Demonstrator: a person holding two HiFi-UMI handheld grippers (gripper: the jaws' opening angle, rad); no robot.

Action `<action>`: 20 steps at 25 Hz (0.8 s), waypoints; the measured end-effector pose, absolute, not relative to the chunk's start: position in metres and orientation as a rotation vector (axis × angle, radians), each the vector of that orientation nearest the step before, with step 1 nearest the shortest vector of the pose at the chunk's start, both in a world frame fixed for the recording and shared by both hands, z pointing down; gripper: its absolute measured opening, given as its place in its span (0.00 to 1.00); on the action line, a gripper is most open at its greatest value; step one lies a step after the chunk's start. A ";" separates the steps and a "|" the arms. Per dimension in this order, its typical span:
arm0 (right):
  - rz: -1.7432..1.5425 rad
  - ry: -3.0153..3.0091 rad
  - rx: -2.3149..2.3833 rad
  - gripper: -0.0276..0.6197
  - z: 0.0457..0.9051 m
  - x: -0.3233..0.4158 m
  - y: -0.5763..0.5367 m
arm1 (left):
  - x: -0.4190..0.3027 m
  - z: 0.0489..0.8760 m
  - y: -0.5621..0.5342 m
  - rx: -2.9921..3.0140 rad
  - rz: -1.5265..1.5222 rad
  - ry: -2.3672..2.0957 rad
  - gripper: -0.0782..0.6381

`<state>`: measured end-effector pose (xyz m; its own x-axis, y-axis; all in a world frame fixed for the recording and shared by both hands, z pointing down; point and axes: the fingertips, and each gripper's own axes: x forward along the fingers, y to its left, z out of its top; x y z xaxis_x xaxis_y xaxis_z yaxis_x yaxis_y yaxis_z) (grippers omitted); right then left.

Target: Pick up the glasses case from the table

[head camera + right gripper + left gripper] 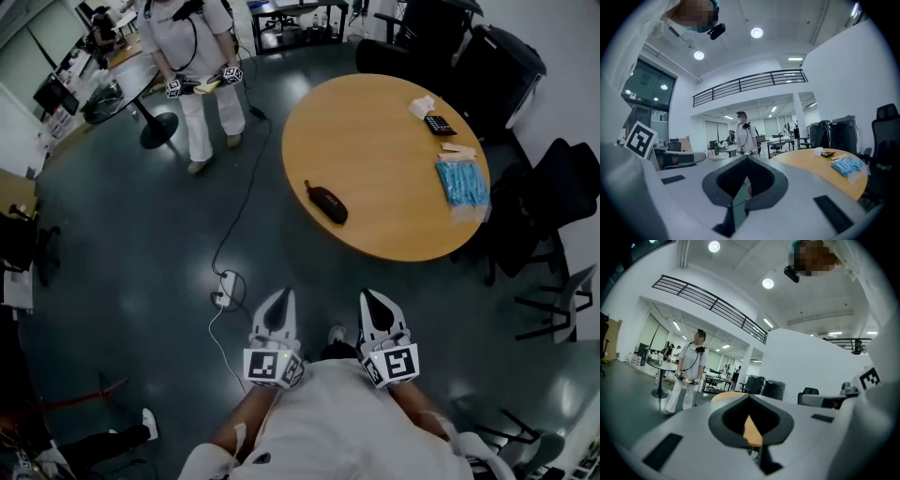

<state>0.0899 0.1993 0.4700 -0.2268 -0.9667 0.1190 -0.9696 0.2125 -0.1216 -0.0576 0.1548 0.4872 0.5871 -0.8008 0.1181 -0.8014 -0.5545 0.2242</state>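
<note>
The glasses case (326, 202) is a black, long case lying near the left edge of the round wooden table (375, 155). In the head view both grippers are low in the picture, over the floor and well short of the table. My left gripper (280, 297) and my right gripper (368, 296) point toward the table, side by side. Each has its jaws together with nothing between them. From the right gripper view the right gripper (746, 157) faces the table (820, 169); the case does not show there. The left gripper (750, 397) sees a slice of tabletop.
On the table's far right lie a blue packet (461, 182), a calculator (439, 125) and a tissue (422, 105). Black chairs (553, 197) crowd the right side. A cable with a power strip (225, 292) lies on the floor ahead. A person in white (194, 56) stands at the back left.
</note>
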 end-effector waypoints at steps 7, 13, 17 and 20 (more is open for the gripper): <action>0.260 -2.487 1.806 0.07 0.487 0.111 0.175 | -0.042 0.489 0.136 2.510 -0.022 -1.449 0.12; 0.299 -2.460 1.758 0.07 0.507 0.118 0.128 | -0.039 0.494 0.100 2.498 0.018 -1.461 0.12; 0.296 -2.415 1.778 0.06 0.522 0.125 0.070 | -0.035 0.503 0.043 2.536 0.010 -1.416 0.12; 0.310 -2.373 1.828 0.06 0.527 0.129 0.026 | -0.032 0.505 -0.004 2.559 -0.002 -1.368 0.12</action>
